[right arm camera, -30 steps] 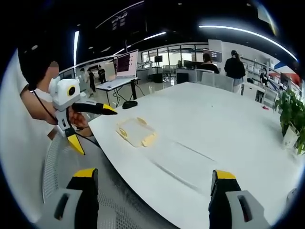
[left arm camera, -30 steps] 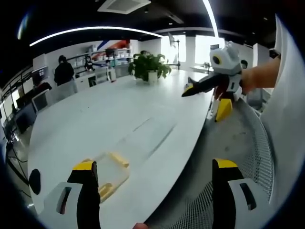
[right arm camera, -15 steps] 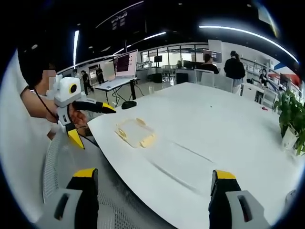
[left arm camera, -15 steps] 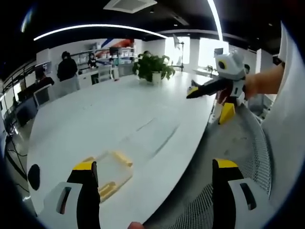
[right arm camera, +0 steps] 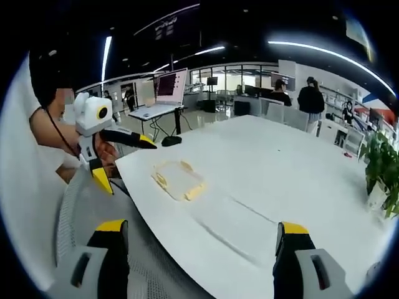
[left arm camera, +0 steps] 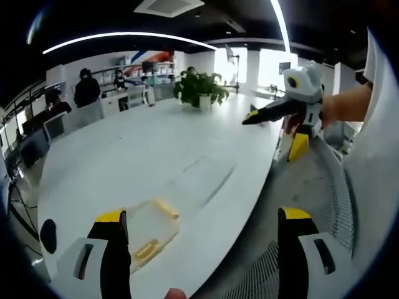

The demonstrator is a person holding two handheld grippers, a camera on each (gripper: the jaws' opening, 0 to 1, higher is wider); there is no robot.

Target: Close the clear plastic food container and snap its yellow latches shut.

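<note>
The clear container (left arm camera: 149, 233) with yellow latches (left arm camera: 167, 209) lies flat on the white worktop (left arm camera: 156, 156), lower left in the left gripper view — left of centre (right arm camera: 179, 180) in the right gripper view. Both claws are released and hold nothing: left claw (left arm camera: 202, 240), right claw (right arm camera: 201, 249). A potted plant (left arm camera: 199, 90) stands at the worktop's far end.

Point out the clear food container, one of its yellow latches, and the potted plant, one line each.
clear food container (right arm camera: 179, 179), right gripper view: middle of its clear top.
yellow latch (left arm camera: 166, 208), left gripper view: the yellow strip on its far edge.
potted plant (left arm camera: 201, 89), left gripper view: its leaves, above the white pot.
</note>
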